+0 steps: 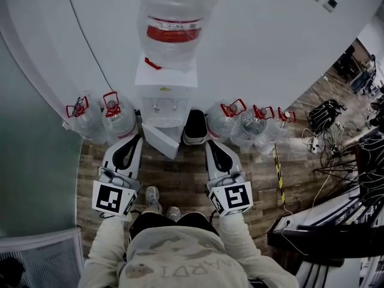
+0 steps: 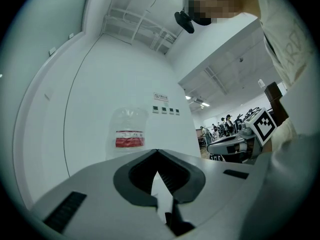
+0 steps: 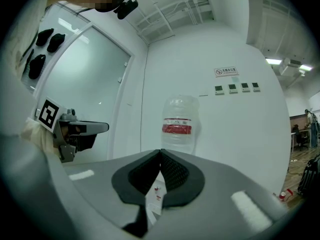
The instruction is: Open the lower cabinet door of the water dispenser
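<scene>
Head view: the water dispenser (image 1: 165, 98) stands at my 12 o'clock against the white wall. The bottle (image 1: 173, 23) on top of it wears a red label band with print too small to read. The lower cabinet door (image 1: 161, 140) is at the dispenser's foot, angled out from the body, with a black bin (image 1: 195, 128) just beside it at 3 o'clock. Spare jugs (image 1: 119, 117) with red handles stand on the plank floor at 10 and 2 o'clock. My left tongs (image 1: 138, 137) and right tongs (image 1: 210, 143) point at the dispenser from either side of the door, and each carries a black-and-white marker cube (image 1: 114, 198).

Left gripper view: the tips are pressed together with nothing between them. The bottle's red label shows at 11 o'clock. A wall sign (image 2: 160, 97) sits above four small panels at 12 o'clock, and I can't read its writing.

Right gripper view: these tips also meet and are empty. The bottle is at 12 o'clock and the sign, with its red circle, at 1 o'clock, its characters illegible. The left tongs are at 9 o'clock.
</scene>
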A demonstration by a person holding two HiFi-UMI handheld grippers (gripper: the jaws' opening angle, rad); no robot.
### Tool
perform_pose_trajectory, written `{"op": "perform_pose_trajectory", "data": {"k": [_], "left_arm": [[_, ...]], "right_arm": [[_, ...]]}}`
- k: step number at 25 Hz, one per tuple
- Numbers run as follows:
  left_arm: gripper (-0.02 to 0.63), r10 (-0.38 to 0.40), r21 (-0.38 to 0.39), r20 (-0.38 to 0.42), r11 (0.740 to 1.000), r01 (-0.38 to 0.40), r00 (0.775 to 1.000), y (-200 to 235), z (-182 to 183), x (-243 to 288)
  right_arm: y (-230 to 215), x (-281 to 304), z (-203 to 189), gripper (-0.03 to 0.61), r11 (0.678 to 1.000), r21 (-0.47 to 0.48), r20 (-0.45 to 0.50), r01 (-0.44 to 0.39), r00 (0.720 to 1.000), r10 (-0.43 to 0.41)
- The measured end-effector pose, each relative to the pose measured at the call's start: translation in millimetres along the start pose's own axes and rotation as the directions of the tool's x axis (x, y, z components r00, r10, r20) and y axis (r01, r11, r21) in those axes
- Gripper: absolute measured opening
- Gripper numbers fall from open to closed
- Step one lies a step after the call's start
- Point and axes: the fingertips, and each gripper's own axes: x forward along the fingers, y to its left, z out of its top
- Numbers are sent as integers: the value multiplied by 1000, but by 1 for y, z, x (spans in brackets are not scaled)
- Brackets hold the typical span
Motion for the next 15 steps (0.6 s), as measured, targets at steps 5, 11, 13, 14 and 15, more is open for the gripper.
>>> {"op": "perform_pose_trajectory", "data": {"k": [5,11,13,14,15], "left_arm": [[2,19,-2,6,1000,-19,1000,2,3,-1],[2,44,-7,3,999,-43,999,5,2,-4],[2,47,-12,5,999,-47,999,4,3,-4],[2,48,-13,6,999,-47,999,4,3,-3],[2,47,-13,7,999,-47,999,3,3,-3]], "right_arm": [[-2,0,3,8,1000,-10,4,-1,1000,1],[-3,0,6,8,1000,-6,13,0,1000,0],[-3,-1,7,9,1000,-8,15,-3,1000,4],[-2,-1,8,9,1000,-10,15,-5,1000,5],[-3,-1,8,9,1000,-9,17,-5,1000,5]]}}
